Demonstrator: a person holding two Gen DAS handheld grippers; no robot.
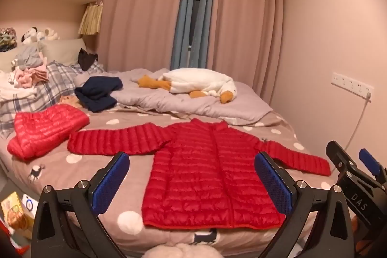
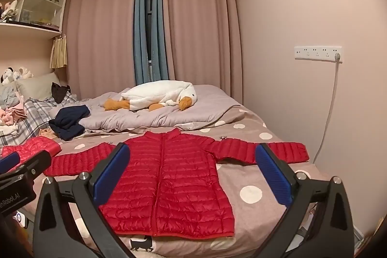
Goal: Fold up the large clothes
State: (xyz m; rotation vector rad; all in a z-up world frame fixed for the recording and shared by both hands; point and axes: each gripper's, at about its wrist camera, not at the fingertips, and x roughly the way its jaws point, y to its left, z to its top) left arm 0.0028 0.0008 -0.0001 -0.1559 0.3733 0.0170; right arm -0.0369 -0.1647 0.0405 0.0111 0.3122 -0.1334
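Noting both tools, left tool [image 1: 192, 181] and right tool [image 2: 192, 175], fully spread and empty above the bed [image 2: 251, 195]; red down jacket [image 2: 169, 185] lies flat, sleeves out, ready for folding

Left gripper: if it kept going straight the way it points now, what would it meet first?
Most likely the spread-out red puffer jacket on the bed; the open left gripper frames its body. Nothing shows in between, though depth is hard to judge.

jacket [image 1: 212, 175] flat on bed [image 1: 60, 175] | goose toy [image 1: 200, 84] behind | folded jacket [image 1: 46, 129] left
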